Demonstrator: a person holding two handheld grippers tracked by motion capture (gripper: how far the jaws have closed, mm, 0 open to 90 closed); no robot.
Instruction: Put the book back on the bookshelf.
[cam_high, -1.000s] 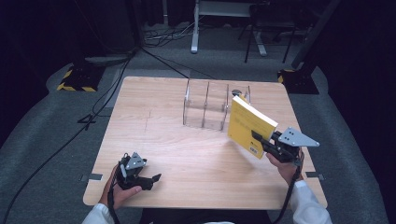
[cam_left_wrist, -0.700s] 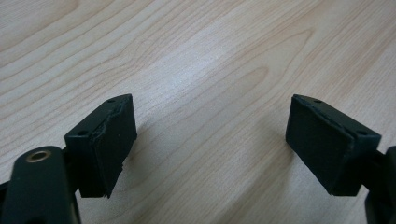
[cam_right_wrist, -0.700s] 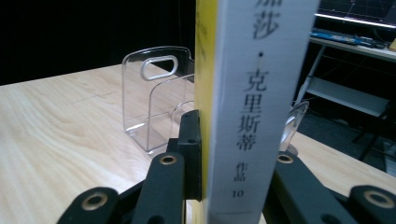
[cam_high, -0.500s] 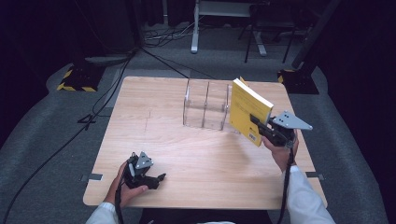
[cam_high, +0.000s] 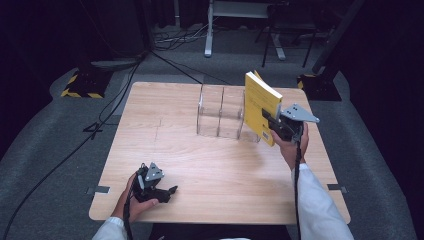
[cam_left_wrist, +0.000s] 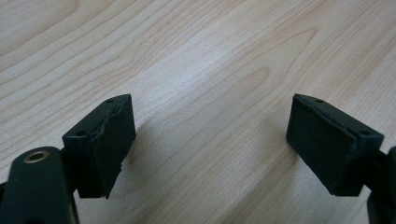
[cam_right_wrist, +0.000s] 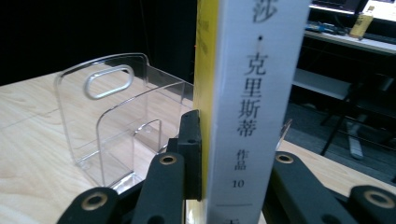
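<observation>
My right gripper (cam_high: 271, 123) is shut on a yellow book (cam_high: 259, 102) and holds it upright above the table, at the right end of a clear acrylic file holder (cam_high: 220, 112). In the right gripper view the book's white spine (cam_right_wrist: 252, 93) with printed characters faces the camera. There the jaws of the right gripper (cam_right_wrist: 236, 154) press on the two covers, and the holder (cam_right_wrist: 112, 121) stands just behind and to the left. My left gripper (cam_high: 169, 192) rests near the table's front left edge. In its own view, the left gripper (cam_left_wrist: 210, 140) stands open over bare wood.
The wooden table (cam_high: 210, 170) has open room in its middle and left half. Beyond its far edge are floor cables (cam_high: 125, 75), a black-and-yellow striped base (cam_high: 80, 85) and a metal stand (cam_high: 210, 30).
The right hand has carried the book away from the person and slightly left, up to the holder's right end, and stood it more upright. The left gripper has stayed where it was.
</observation>
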